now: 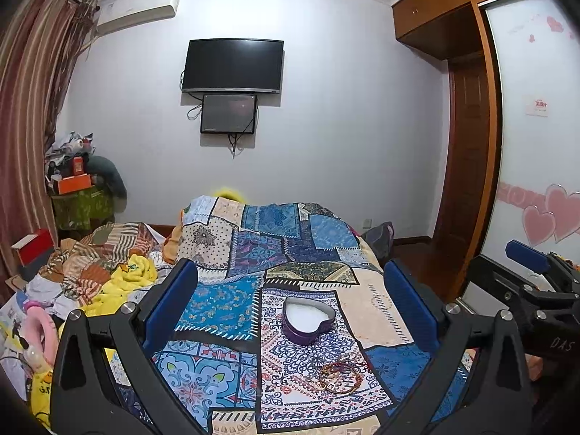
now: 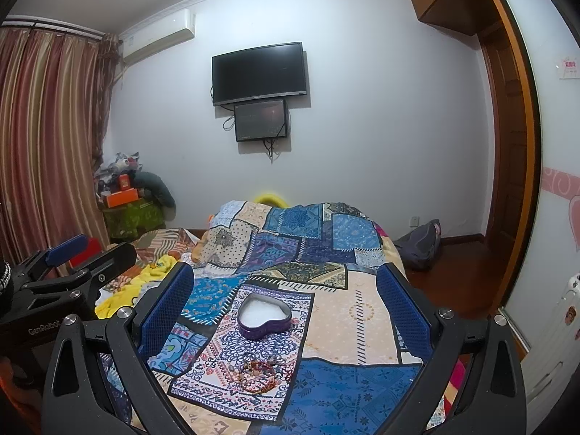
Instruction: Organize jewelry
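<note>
beaded bracelets (image 2: pixel 258 372) tangled on patchwork quilt (image 2: pixel 348 311) | heart-shaped tin (image 2: pixel 264 316) beyond | left gripper (image 1: pixel 290 304), right gripper (image 2: pixel 284 306) spread wide, empty

One heart-shaped box (image 1: pixel 307 320), two screens (image 1: pixel 232 66), two grippers (image 1: pixel 290 301)

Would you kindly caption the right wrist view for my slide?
Open right gripper above a patchwork quilt, facing a heart-shaped box and tangled bracelets.
</note>
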Motion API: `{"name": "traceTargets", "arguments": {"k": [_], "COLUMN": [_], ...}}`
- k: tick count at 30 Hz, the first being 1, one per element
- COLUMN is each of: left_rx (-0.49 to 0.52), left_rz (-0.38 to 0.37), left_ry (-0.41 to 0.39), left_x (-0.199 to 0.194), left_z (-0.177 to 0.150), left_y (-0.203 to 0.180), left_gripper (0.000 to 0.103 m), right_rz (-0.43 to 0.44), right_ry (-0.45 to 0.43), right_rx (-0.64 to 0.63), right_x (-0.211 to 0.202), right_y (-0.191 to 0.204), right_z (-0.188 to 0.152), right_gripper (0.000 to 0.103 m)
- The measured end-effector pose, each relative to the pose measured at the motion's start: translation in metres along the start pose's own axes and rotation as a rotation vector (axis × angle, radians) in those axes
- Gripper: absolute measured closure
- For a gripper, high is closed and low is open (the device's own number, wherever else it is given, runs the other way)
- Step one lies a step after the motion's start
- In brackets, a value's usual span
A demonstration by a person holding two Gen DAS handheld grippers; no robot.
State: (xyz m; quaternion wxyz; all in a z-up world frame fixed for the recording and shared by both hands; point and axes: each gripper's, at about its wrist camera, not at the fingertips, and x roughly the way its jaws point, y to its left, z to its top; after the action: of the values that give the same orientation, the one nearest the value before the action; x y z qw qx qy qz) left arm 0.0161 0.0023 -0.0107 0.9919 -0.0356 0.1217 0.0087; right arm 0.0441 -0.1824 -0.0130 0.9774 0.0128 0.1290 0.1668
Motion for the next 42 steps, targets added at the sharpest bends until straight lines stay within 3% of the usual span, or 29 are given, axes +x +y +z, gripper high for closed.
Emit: {"name": "traceTargets", "arguments": {"k": [42], "left_rx": [-0.003], "left_rz": [-0.004], "left_ry": [0.019], "left_x": [0.0042], "left_z": [0.0005], "left_y": [0.0022], "left_gripper": [0.0], "right_rz": [0.004], "right_ry": [0.013], "right_rx": [-0.006], "right_x": [0.0068], "right_y": [-0.0003], "right_z": [-0.0001], "right_gripper": [0.003]}}
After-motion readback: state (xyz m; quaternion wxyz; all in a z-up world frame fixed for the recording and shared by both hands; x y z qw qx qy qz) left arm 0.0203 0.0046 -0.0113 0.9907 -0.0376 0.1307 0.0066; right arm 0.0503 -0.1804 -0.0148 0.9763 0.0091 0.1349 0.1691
